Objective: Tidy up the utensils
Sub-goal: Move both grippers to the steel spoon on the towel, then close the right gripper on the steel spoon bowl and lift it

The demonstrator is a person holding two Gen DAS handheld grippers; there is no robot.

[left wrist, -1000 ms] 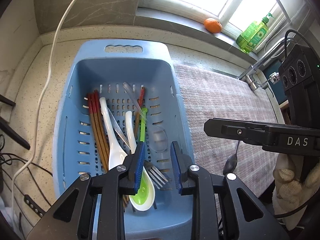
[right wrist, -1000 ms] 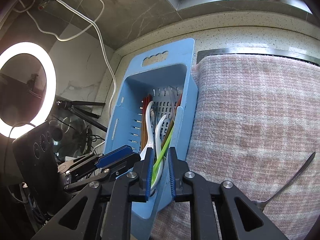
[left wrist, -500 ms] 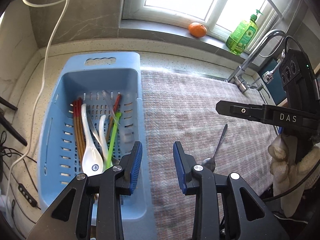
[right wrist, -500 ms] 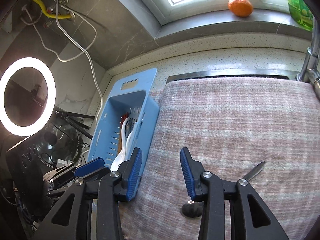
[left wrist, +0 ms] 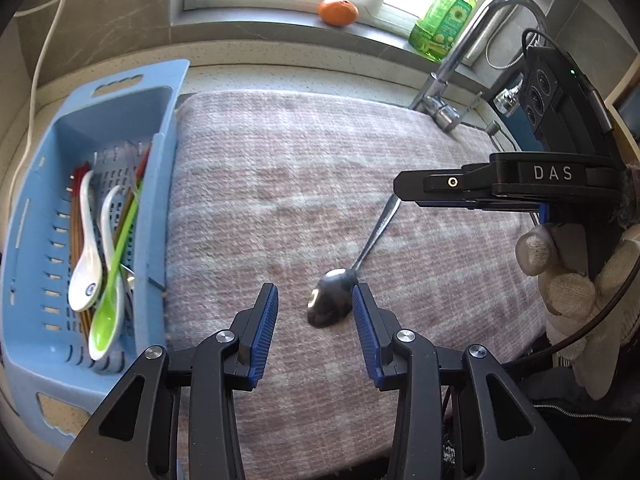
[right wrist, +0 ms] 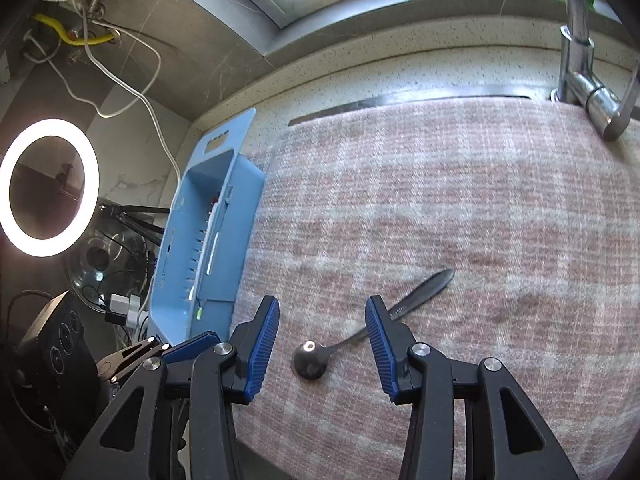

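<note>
A metal spoon (left wrist: 334, 303) lies on the pink checked towel (left wrist: 280, 184), bowl toward me, handle pointing away to the right. It also shows in the right wrist view (right wrist: 310, 359). My left gripper (left wrist: 315, 330) is open and empty, just short of the spoon's bowl. My right gripper (right wrist: 323, 344) is open and empty, with the spoon's bowl between its fingers in that view. The blue slotted basket (left wrist: 24, 240) at the left holds white spoons (left wrist: 84, 276), a green spoon (left wrist: 108, 316), chopsticks and a fork. The basket also shows in the right wrist view (right wrist: 224, 216).
A faucet (left wrist: 460, 68) stands at the towel's far right corner. An orange (left wrist: 338, 11) and a green bottle (left wrist: 442, 26) sit on the windowsill. A ring light (right wrist: 48, 188) and cables stand left of the basket. The towel's front edge drops off close to me.
Both grippers have moved right, from over the basket to over the towel near the metal spoon. Both have opened wider, the right one from nearly shut.
</note>
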